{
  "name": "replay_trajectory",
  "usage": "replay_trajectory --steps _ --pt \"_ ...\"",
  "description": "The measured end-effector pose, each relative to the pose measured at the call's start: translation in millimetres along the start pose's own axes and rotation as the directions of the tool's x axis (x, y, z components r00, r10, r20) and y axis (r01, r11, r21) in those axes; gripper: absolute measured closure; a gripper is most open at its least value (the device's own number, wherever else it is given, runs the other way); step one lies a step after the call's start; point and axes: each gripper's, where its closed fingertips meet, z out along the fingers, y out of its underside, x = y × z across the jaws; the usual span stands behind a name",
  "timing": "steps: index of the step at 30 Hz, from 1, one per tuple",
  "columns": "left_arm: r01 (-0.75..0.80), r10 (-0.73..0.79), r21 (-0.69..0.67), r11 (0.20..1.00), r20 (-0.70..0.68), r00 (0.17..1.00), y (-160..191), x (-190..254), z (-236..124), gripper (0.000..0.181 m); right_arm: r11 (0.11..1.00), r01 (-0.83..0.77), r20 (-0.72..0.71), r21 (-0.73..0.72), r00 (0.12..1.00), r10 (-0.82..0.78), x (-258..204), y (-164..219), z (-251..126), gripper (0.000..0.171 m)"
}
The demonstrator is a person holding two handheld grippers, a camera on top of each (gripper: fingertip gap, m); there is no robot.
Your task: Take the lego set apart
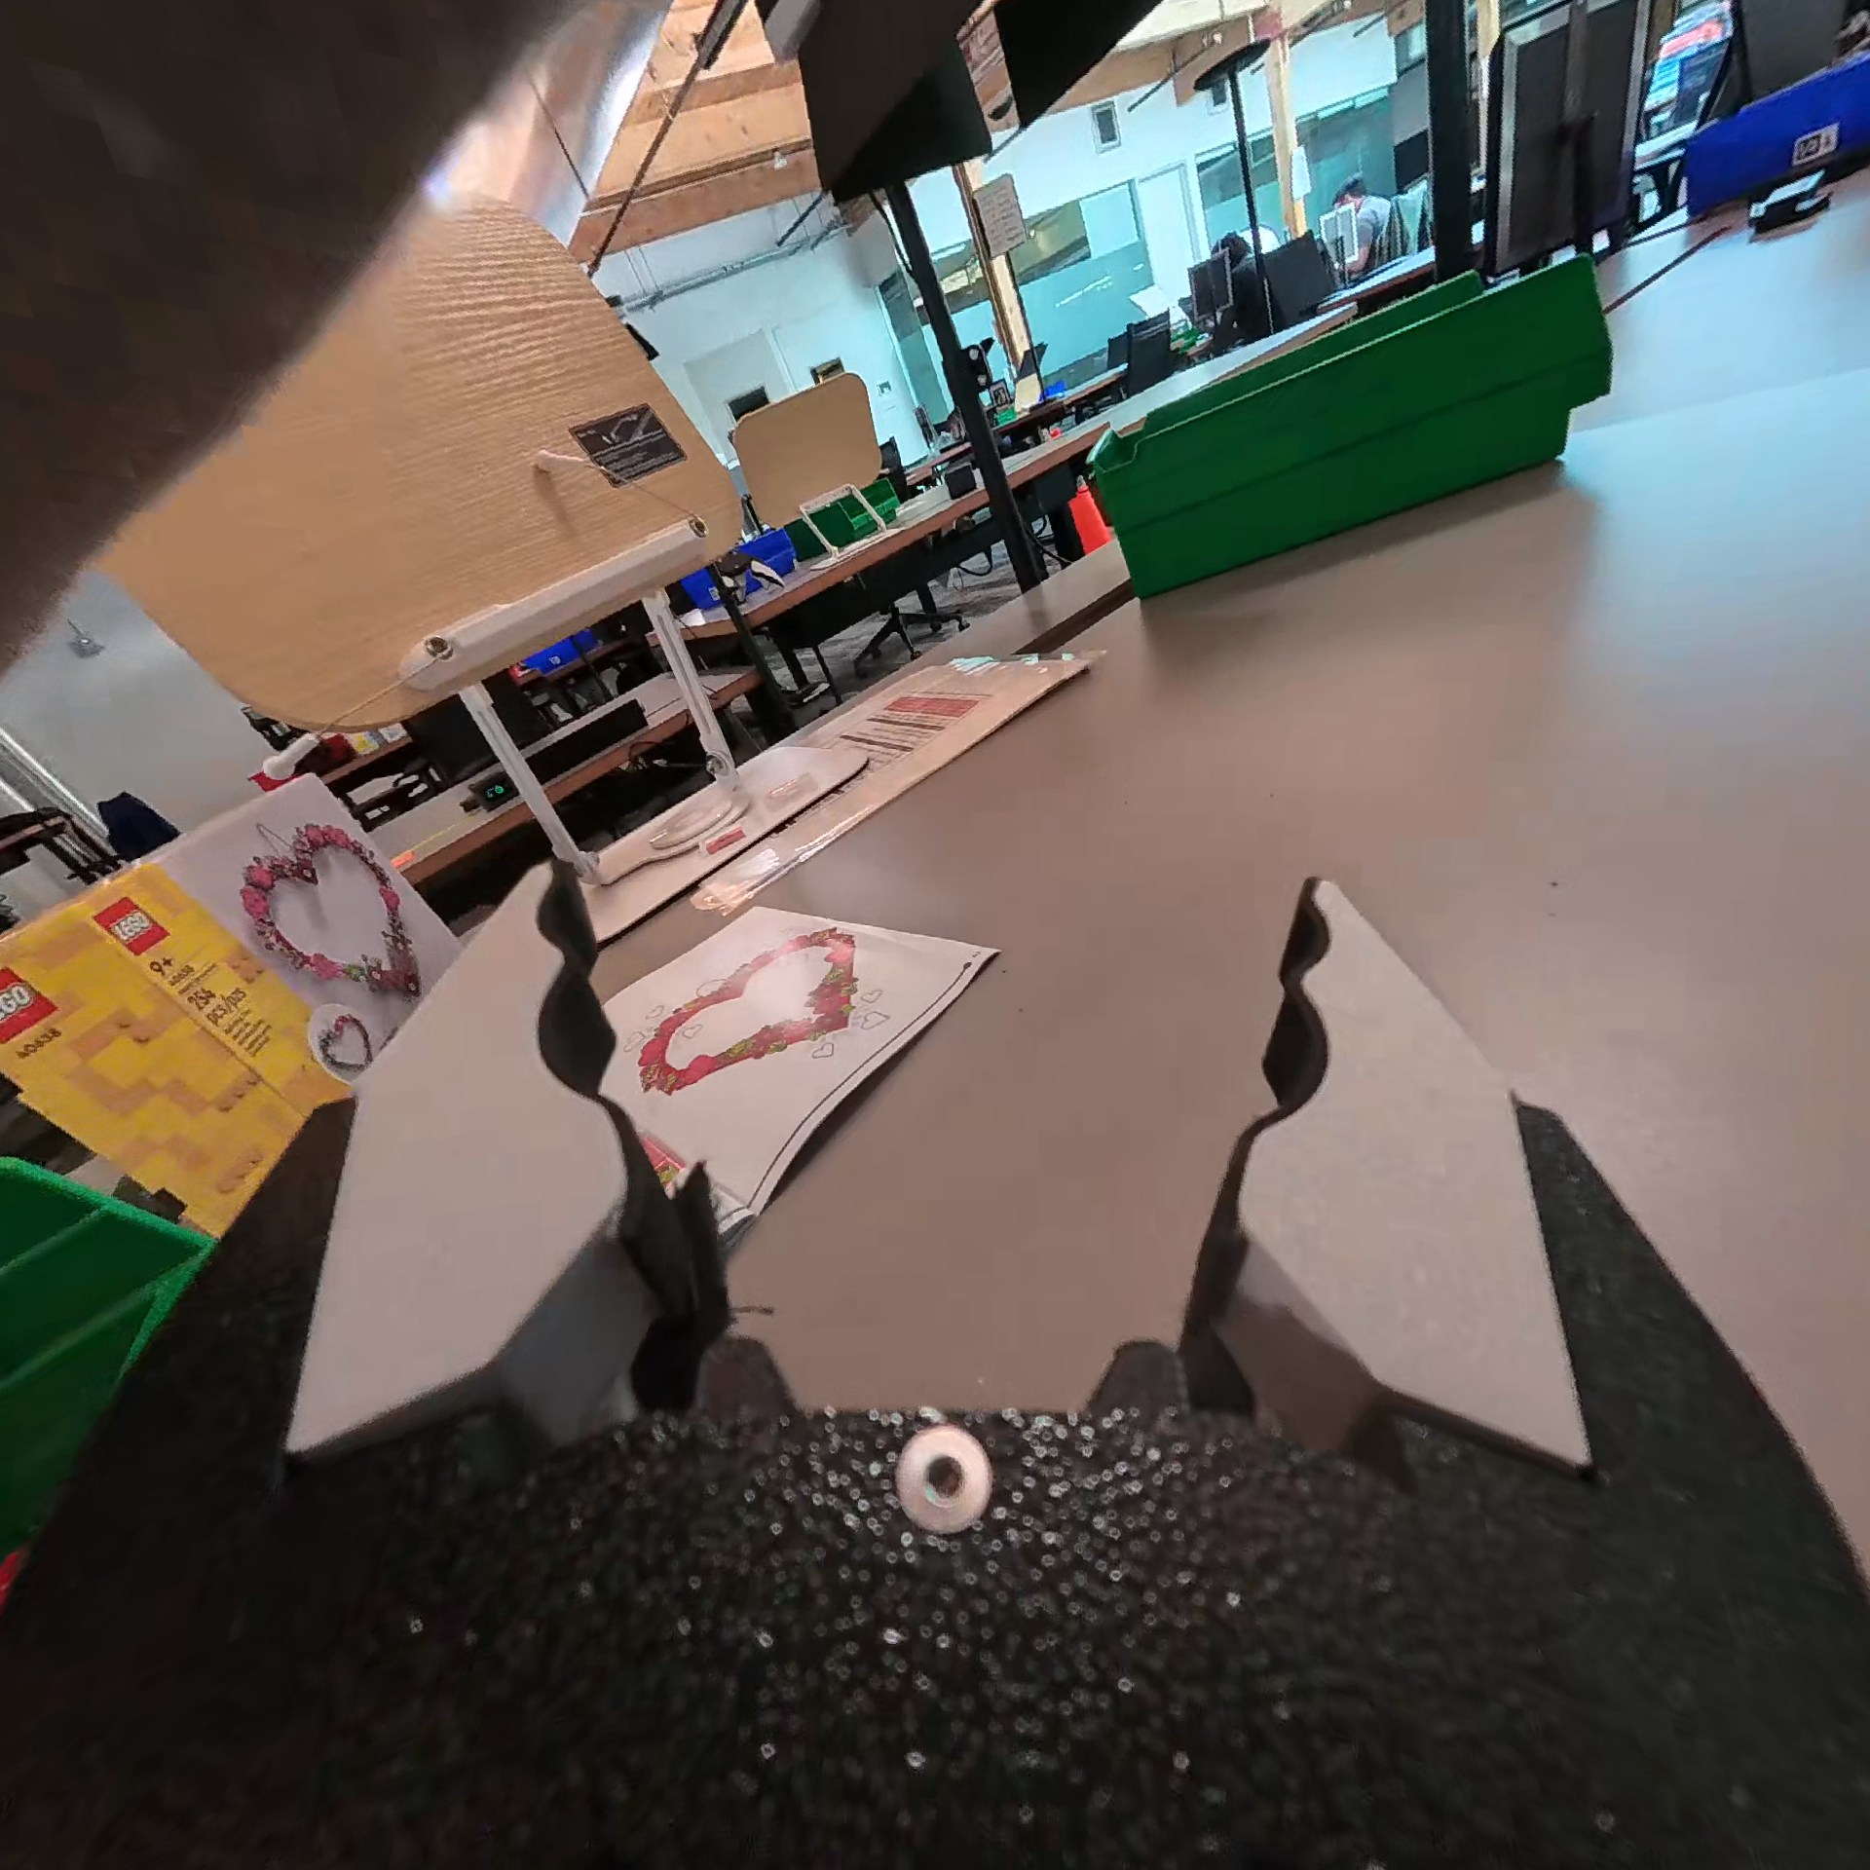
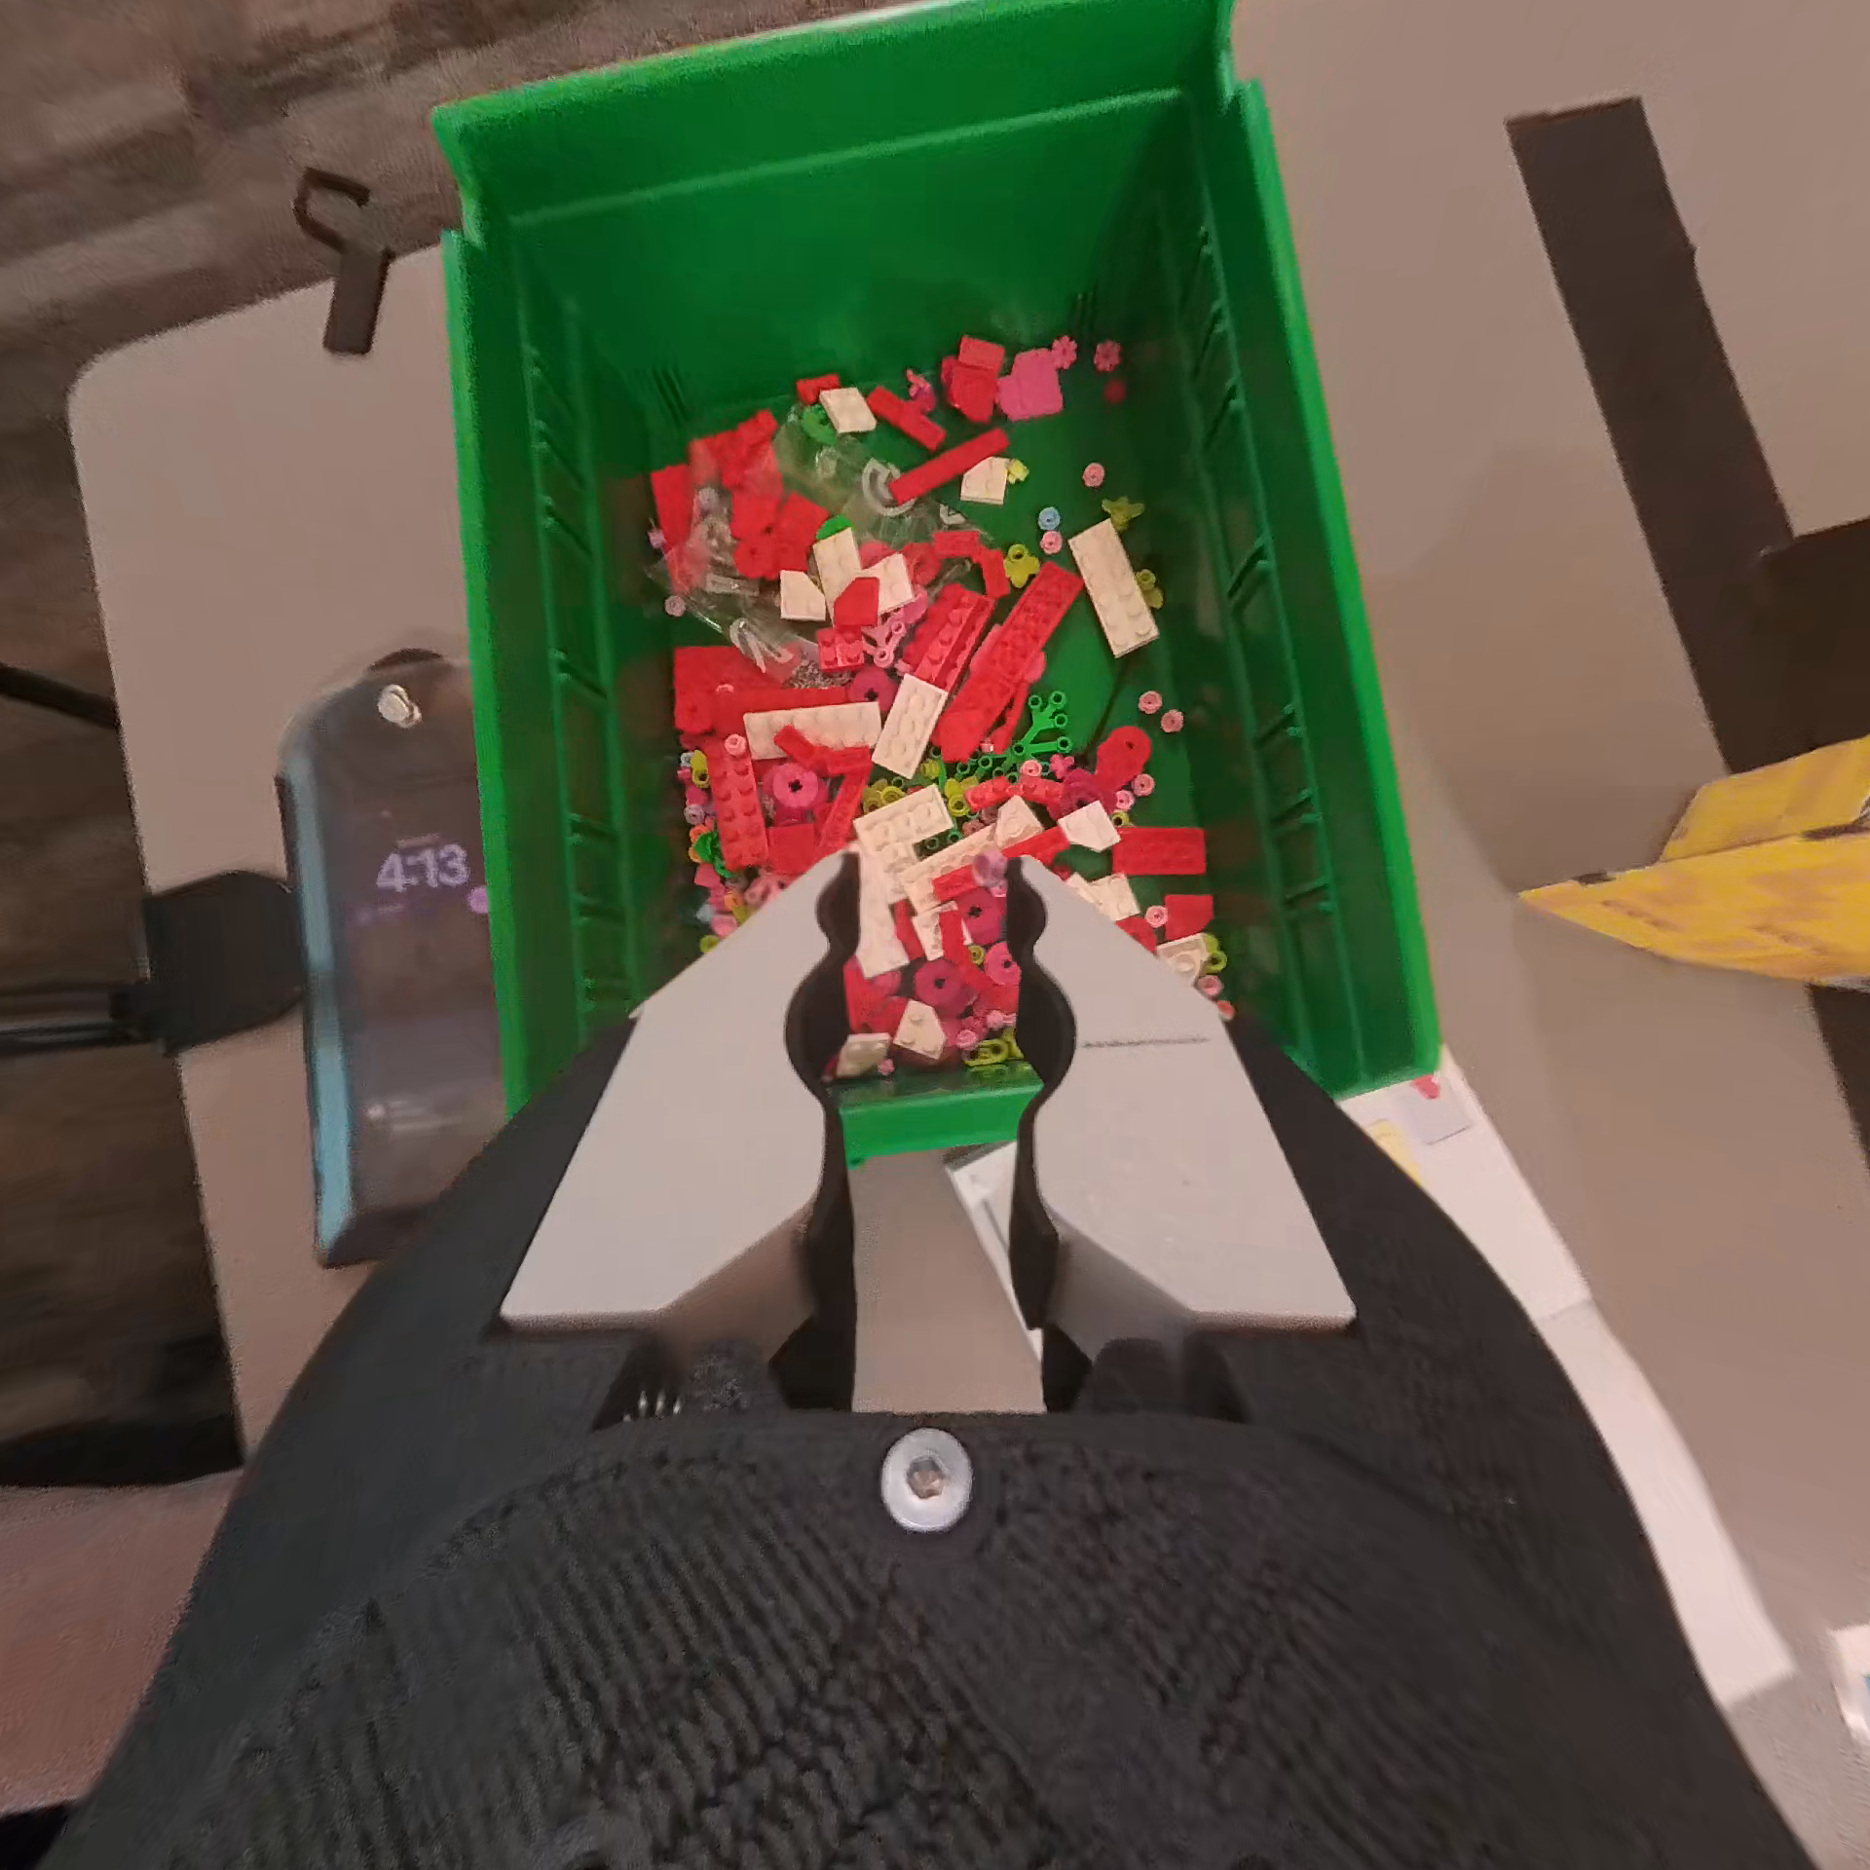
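A green bin [image 2: 526, 567] holds a heap of loose lego pieces [image 2: 911, 708], red, white, pink and lime. My right gripper [image 2: 933, 865] hangs over the near end of the bin and points down at the heap. Its jaws stand a little apart with nothing between them. My left gripper [image 1: 936, 885] is wide open and empty, low over the grey table [image 1: 1315, 810]. The instruction booklet with a red heart [image 1: 789, 1022] lies flat just beyond its left finger. The yellow lego box [image 1: 172, 1032] stands at the left and also shows in the right wrist view [image 2: 1720, 880].
A phone [image 2: 395, 911] lies left of the bin. White paper [image 2: 1498, 1265] lies under the bin's near right corner. Stacked green bins [image 1: 1346, 455] sit far right on the table. A wooden board on a white stand [image 1: 405, 476] and flat cardboard [image 1: 911, 729] lie ahead. Another green bin [image 1: 71, 1315] is at lower left.
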Motion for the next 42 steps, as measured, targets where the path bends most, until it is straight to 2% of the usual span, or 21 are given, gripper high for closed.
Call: replay_trajectory --steps 1,2,7,11,13,16,18,30,33,36,37,39,40,42 --pt "-0.008 0.008 -0.003 1.0 -0.002 1.0 0.3 0.9 0.4 0.05 1.0 -0.031 0.014 0.005 0.999 0.031 -0.4 0.5 0.4 0.142" --pt "-0.015 0.015 -0.005 1.0 -0.002 1.0 0.6 1.4 0.7 0.05 0.998 -0.055 0.024 0.014 0.998 0.054 -0.5 0.8 0.1 0.142" --pt "-0.035 0.034 -0.025 0.999 -0.012 0.999 3.7 4.8 3.1 0.05 0.97 -0.243 0.13 -0.014 0.961 0.243 -4.1 6.7 2.5 0.109" --pt "-0.031 0.031 -0.026 0.999 -0.026 0.999 4.4 7.0 3.4 0.05 0.878 -0.46 0.199 -0.132 0.856 0.478 -1.8 23.4 18.4 0.081" --pt "-0.011 0.011 -0.012 1.0 -0.021 1.0 3.3 4.3 2.3 0.05 0.853 -0.497 0.199 -0.156 0.831 0.52 3.6 30.9 27.0 0.077" --pt "0.0 0.0 0.0 1.0 -0.017 1.0 1.9 2.3 1.2 0.05 0.87 -0.451 0.117 -0.197 0.871 0.478 14.6 44.4 33.4 0.076" --pt "-0.002 0.001 -0.006 1.0 -0.03 1.0 2.1 5.1 1.6 0.05 0.876 -0.402 0.039 -0.266 0.904 0.426 20.0 58.5 35.3 0.065" --pt "0.005 -0.004 0.018 1.0 -0.025 1.0 -1.6 2.8 -0.3 0.051 0.874 -0.264 -0.145 -0.408 0.964 0.223 22.3 75.1 39.7 0.041" --pt "-0.01 0.01 0.003 1.0 -0.033 0.999 0.3 5.1 0.7 0.051 0.912 -0.249 -0.079 -0.326 0.968 0.236 13.0 58.7 34.3 0.039" --pt "0.008 -0.008 0.011 1.0 -0.033 0.999 -0.6 3.4 -0.6 0.05 0.971 -0.232 0.106 -0.057 0.966 0.237 -12.2 16.5 -5.9 0.038" --pt "0.019 -0.019 0.02 1.0 -0.031 0.999 -2.1 2.1 -1.7 0.049 0.969 -0.231 0.173 0.085 0.961 0.214 -23.6 1.4 -35.4 0.04" --pt "0.025 -0.024 0.028 0.999 -0.022 0.999 -3.5 0.4 -2.9 0.048 0.9 -0.201 0.248 0.387 0.963 0.108 -48.2 -11.0 -116.4 0.042" --pt "0.017 -0.017 0.027 0.999 -0.019 1.0 -3.5 0.5 -3.0 0.048 0.84 -0.153 0.216 0.521 0.975 0.044 -58.7 -2.7 -161.9 0.044" --pt "-0.005 0.005 0.022 1.0 -0.013 1.0 -3.3 1.4 -2.6 0.047 0.691 -0.002 0.035 0.723 0.999 -0.034 -75.8 41.5 -249.2 0.051"
